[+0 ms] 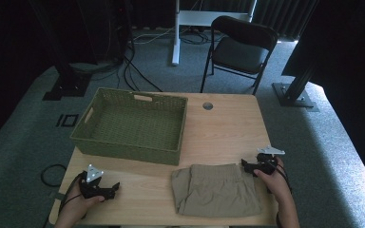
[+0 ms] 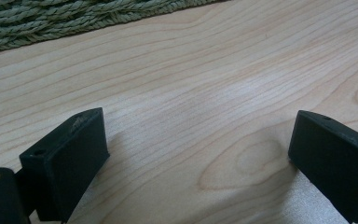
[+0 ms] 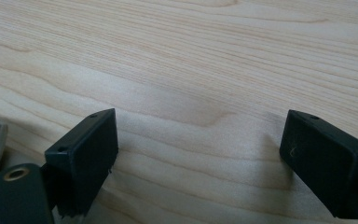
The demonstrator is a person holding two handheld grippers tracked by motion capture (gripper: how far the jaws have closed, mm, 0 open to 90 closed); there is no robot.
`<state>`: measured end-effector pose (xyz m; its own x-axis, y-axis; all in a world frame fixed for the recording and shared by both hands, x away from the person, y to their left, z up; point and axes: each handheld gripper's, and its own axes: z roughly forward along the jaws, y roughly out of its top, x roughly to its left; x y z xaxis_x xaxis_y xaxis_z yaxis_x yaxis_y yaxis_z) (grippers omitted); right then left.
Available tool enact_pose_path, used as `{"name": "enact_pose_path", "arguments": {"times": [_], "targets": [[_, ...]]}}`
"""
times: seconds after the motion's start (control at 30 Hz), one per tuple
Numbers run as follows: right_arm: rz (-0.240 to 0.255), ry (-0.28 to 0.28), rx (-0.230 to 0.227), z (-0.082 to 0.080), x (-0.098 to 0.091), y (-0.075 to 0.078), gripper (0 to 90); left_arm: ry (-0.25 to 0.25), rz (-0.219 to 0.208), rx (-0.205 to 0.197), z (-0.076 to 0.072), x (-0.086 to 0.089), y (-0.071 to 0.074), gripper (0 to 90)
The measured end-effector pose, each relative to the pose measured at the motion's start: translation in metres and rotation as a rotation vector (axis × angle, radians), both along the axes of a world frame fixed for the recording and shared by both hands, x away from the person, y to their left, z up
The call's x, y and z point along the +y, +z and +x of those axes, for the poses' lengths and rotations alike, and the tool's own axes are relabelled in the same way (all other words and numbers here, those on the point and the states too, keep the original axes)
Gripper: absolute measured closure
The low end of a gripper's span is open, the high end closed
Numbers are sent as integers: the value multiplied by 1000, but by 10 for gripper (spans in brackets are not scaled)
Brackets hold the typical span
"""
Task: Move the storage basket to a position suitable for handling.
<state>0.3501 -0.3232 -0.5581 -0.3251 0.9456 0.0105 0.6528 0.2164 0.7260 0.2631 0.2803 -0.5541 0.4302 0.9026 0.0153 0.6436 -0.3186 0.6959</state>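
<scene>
A folded pair of khaki shorts (image 1: 216,189) is lying at the near edge of the wooden surface (image 1: 228,126). The right gripper (image 1: 248,166) is resting just beside its right corner, the left gripper (image 1: 113,188) well apart, before an empty green woven basket (image 1: 131,125).

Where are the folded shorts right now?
In the high view, the folded khaki cloth shorts lie on the light wooden table near its front edge, just in front of the green woven basket, beside the right gripper.

Wooden table (image 1: 228,128) — basket (image 1: 133,124), folded shorts (image 1: 216,190)
</scene>
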Motion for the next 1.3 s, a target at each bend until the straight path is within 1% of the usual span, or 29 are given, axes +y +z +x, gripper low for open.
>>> {"name": "enact_pose_path", "arguments": {"times": [0.1, 0.17, 0.27, 0.37, 0.47, 0.53, 0.6, 0.67, 0.7, 0.73, 0.83, 0.93, 0.97, 1.03, 1.1, 1.13, 1.17, 1.23, 1.3], "targets": [[1, 2, 0, 1, 0, 0, 109, -8, -3, -1, 0, 1, 0, 52], [0, 2, 0, 1, 0, 0, 110, -25, -5, 0, 0, 3, 0, 53], [0, -2, 0, 2, 1, 0, 109, -36, -5, -2, 0, 5, 0, 61], [-1, -3, 0, 3, 1, 0, 109, -31, -2, -4, 0, 12, 0, 61], [10, -18, 0, 4, 1, 0, 109, -19, -6, -4, 1, 18, 0, 62], [4, -24, 0, 5, 1, 1, 110, -13, -10, -5, 1, 20, 0, 62], [13, -23, 7, 7, 2, 2, 109, -5, -2, -5, 3, 26, 0, 62], [30, -30, 1, 8, 2, 4, 109, -4, 0, -3, 3, 27, 1, 62], [30, -30, 1, 8, 2, 4, 109, -3, 1, -7, 3, 29, 2, 62], [42, -34, -4, 8, 2, 5, 109, 3, -4, -11, 4, 30, 3, 62], [50, -23, -11, 10, 4, 10, 110, -1, 7, -18, 4, 33, 6, 62], [43, -10, -14, 11, 7, 13, 109, -3, 10, -20, 4, 35, 8, 62], [50, 7, -23, 14, 13, 19, 109, 4, -4, -26, 5, 39, 12, 62], [56, 18, -30, 16, 17, 23, 109, 1, -2, -37, 5, 40, 15, 62], [57, 27, -34, 17, 19, 26, 110, 0, -4, -37, 5, 41, 17, 62], [57, 40, -43, 18, 23, 31, 110, 1, -8, -41, 5, 42, 19, 62], [57, 40, -43, 18, 23, 31, 110, 4, -11, -45, 5, 43, 21, 62], [56, 56, -54, 20, 29, 37, 110, 9, -17, -60, 6, 46, 26, 62], [62, 66, -61, 21, 34, 41, 110, 8, -22, -64, 6, 48, 29, 62]]}}
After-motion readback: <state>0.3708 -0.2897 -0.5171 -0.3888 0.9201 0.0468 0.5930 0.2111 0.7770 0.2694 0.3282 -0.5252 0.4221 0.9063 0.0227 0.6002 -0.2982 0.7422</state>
